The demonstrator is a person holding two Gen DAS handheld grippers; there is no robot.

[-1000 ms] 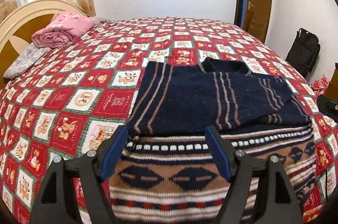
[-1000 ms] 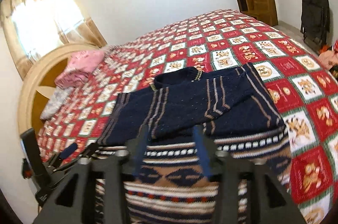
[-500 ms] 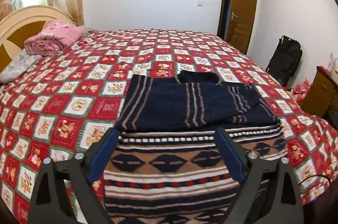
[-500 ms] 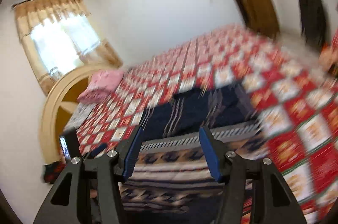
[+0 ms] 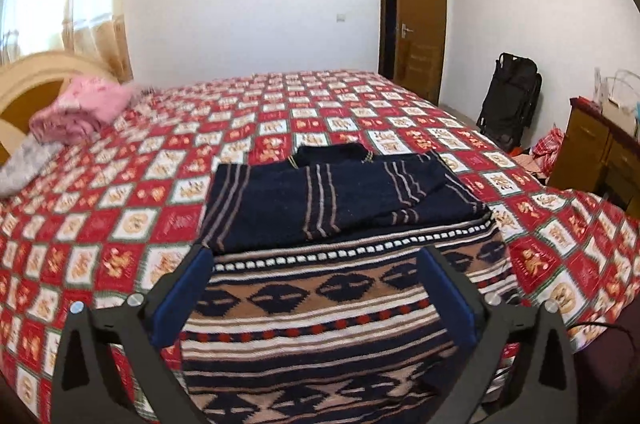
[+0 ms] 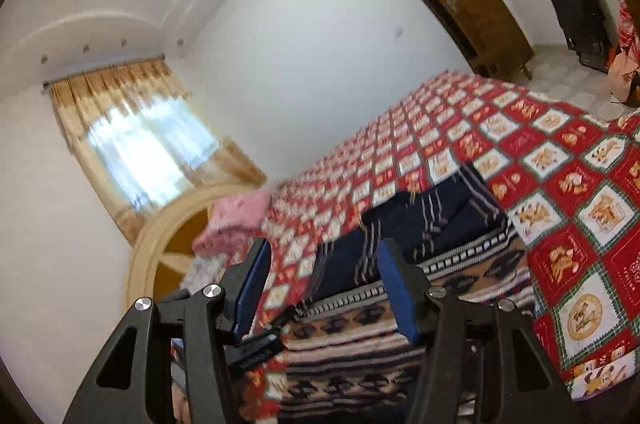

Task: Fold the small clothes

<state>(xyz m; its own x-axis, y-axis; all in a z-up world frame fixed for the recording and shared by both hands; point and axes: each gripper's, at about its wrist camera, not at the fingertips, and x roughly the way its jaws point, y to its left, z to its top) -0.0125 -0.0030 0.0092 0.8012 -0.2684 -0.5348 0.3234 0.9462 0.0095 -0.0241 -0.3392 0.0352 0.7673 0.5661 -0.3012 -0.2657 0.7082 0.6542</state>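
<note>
A navy knitted sweater with tan patterned bands (image 5: 340, 256) lies folded at the near edge of the red-and-white checked bedspread (image 5: 140, 184). The left gripper (image 5: 316, 288) and right gripper (image 6: 320, 284) both hover above it, fingers spread apart and holding nothing.

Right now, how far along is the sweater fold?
Done: both striped sleeves lie folded across the navy knitted sweater on the red patchwork bedspread. In hand: nothing; the left gripper and right gripper are open above it. Left: folding the patterned hem up.
</note>
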